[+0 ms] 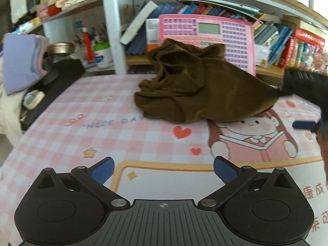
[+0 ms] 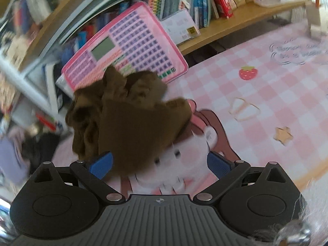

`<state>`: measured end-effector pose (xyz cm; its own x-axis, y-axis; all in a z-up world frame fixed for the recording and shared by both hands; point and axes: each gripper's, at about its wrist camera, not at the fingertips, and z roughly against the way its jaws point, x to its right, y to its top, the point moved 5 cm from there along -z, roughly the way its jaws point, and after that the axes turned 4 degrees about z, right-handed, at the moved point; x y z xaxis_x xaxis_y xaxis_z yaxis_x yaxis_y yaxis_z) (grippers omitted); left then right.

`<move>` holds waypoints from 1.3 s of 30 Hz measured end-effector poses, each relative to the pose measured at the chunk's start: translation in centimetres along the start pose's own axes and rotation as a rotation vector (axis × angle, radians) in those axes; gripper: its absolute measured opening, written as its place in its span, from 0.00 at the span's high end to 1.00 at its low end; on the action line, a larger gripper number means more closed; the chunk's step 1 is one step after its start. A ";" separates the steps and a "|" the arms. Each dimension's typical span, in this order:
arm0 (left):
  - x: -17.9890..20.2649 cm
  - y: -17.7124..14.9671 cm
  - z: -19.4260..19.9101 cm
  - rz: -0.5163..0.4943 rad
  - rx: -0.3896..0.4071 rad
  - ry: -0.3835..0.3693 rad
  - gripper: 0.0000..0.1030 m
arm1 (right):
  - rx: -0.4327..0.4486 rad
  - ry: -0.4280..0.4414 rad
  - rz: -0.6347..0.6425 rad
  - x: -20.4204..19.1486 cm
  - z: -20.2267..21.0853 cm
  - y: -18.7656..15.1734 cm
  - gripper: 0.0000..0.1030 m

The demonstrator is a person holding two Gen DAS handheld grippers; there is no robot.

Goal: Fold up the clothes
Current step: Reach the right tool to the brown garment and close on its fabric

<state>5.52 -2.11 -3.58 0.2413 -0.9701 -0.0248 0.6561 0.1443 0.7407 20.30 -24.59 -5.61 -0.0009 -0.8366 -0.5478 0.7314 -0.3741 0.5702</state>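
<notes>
Left wrist view is showing a pink checked table mat (image 1: pixel 61 135) spreading across the whole lower frame. A crumpled brown garment (image 1: pixel 196 90) is lying on it at twelve o'clock, its corner stretching toward three o'clock, where the right gripper (image 1: pixel 295 106) is sitting; whether that corner is touching it cannot be told. A pink keyboard toy (image 1: pixel 235 34) is leaning behind. The left gripper (image 1: pixel 164 171) is hovering spread wide, empty. In the right wrist view, the right gripper (image 2: pixel 160 164) is gaping too, the brown garment (image 2: pixel 131 123) at eleven o'clock.

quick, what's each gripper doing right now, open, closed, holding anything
Left gripper: open, holding nothing, above the pink checked mat.
Right gripper: open, grasping nothing; the brown garment lies between and ahead of its fingers.
</notes>
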 end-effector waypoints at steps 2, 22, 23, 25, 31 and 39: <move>-0.7 -0.2 0.5 0.019 -0.001 0.038 0.00 | -0.029 0.006 -0.092 0.4 -1.7 1.2 0.09; 1.7 0.5 1.4 -0.029 0.031 0.056 0.00 | -0.142 0.250 -0.372 4.6 0.5 -1.2 0.94; 2.3 0.7 1.3 -0.042 0.035 0.037 0.00 | -0.138 0.241 -0.355 5.3 1.6 -1.8 0.94; 3.5 1.2 1.0 -0.069 0.042 0.000 0.00 | -0.130 0.215 -0.325 6.7 3.8 -3.1 0.94; 7.3 2.3 0.3 -0.149 0.059 -0.117 0.00 | -0.126 0.127 -0.317 11.2 9.3 -6.7 0.94; 14.1 2.3 -0.8 -0.224 0.024 -0.304 0.00 | -0.121 0.062 -0.244 12.7 13.3 -9.4 0.94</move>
<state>10.97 -15.34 -2.79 -0.1319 -0.9912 0.0095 0.6511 -0.0793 0.7548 4.35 -37.03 -9.79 -0.1483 -0.7003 -0.6982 0.7910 -0.5078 0.3413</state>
